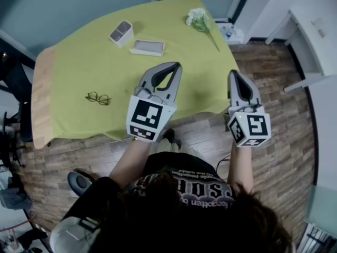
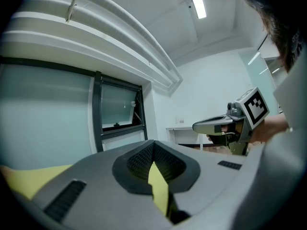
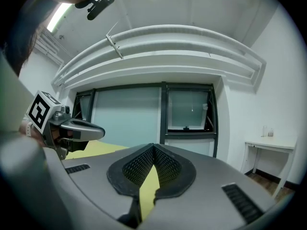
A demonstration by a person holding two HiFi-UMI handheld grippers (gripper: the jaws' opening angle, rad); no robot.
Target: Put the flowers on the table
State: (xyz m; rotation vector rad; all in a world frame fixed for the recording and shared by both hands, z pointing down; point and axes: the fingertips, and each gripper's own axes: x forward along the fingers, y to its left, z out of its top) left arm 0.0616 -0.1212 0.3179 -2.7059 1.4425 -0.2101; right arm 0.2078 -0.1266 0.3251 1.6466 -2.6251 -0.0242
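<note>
Green desk (image 1: pixel 79 62) is already laid with the flowers (image 1: pixel 198 19) at its far corner — left gripper (image 1: pixel 176 66) and right gripper (image 1: pixel 233 74), jaws closed and empty, are best kept clear.

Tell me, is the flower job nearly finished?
It looks done: the flowers lie on the table, near its far right corner. Nothing is in hand: the left gripper and right gripper both have their jaws together and empty, held by the table's near edge, apart from the flowers. Nothing seems left to do.
</note>
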